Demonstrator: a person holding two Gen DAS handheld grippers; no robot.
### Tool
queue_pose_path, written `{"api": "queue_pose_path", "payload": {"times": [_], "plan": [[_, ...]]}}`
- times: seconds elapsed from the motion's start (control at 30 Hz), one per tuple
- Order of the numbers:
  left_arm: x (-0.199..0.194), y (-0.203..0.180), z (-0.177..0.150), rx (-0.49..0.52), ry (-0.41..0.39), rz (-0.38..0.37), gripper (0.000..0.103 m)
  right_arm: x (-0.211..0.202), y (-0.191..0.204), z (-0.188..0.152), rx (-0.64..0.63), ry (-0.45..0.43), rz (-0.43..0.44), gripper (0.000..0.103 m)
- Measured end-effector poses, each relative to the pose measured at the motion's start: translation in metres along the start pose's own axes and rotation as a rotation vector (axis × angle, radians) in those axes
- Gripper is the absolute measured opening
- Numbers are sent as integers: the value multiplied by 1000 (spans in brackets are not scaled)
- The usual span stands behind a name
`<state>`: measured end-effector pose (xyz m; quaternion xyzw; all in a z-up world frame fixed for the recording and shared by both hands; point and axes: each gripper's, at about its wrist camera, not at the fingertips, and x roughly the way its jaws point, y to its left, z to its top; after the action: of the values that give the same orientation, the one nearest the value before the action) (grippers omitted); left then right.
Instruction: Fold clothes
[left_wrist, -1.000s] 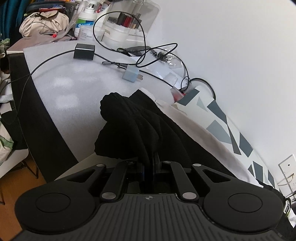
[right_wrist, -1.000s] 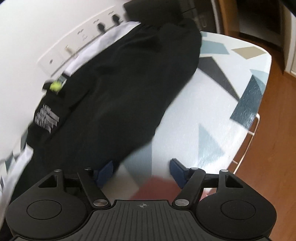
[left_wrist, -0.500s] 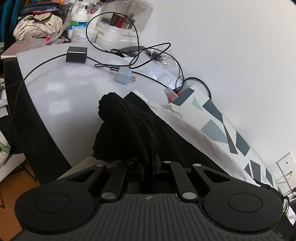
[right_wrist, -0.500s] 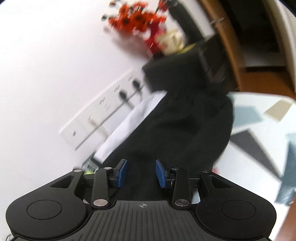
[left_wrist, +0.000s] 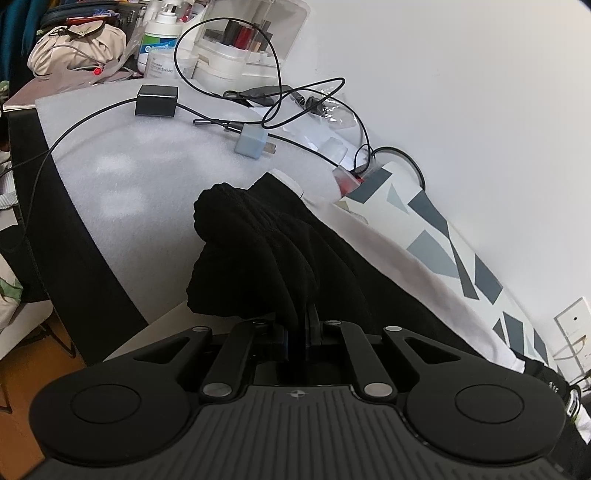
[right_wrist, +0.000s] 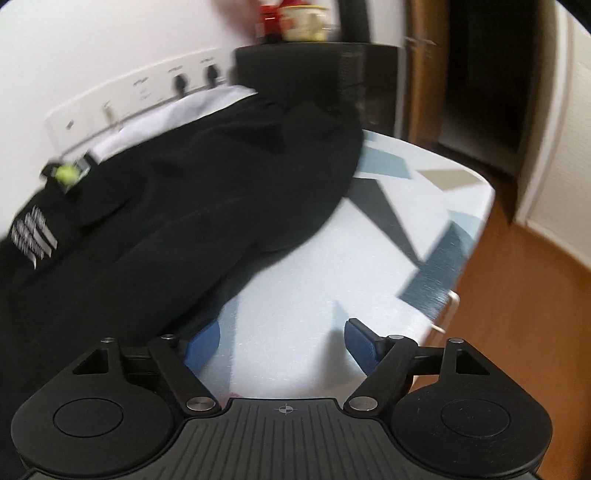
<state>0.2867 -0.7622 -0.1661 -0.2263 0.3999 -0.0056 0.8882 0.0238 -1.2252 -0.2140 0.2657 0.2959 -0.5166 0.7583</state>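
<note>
A black garment (left_wrist: 266, 254) with white trim lies along the patterned ironing board (left_wrist: 436, 236). My left gripper (left_wrist: 301, 325) is shut on a bunched fold of its black cloth, which rises from between the fingers. In the right wrist view the same black garment (right_wrist: 177, 192), with white printed lettering and a white edge, covers the left part of the board (right_wrist: 388, 229). My right gripper (right_wrist: 282, 339) hangs low over bare board just right of the cloth. Its jaws are opening and nothing is between the blue pads (right_wrist: 360, 341); the left pad sits at the cloth's edge.
A grey foam sheet (left_wrist: 155, 155) carries a black adapter (left_wrist: 157, 100), a blue plug (left_wrist: 252, 141) and looping cables. Bottles, a clear box and a beige bag crowd the far end. The board's rounded end (right_wrist: 476, 206) drops to wooden floor; wall sockets (right_wrist: 159, 88) line the wall.
The right gripper swung up toward the wall with its jaws narrowed, then came back down over the board edge with them spread wide again. The left gripper kept its hold and stayed put.
</note>
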Motion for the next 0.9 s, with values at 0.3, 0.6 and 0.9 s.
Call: {"api": "queue_pose_path", "payload": {"times": [0.3, 0.6, 0.9], "plan": [[2, 3, 1, 7, 15, 6, 8, -2, 41, 18, -50, -236, 75, 72], [5, 4, 1, 10, 21, 13, 8, 19, 41, 14, -35, -121, 48, 70], [11, 8, 1, -16, 31, 22, 8, 22, 62, 4, -171, -87, 92, 55]]}}
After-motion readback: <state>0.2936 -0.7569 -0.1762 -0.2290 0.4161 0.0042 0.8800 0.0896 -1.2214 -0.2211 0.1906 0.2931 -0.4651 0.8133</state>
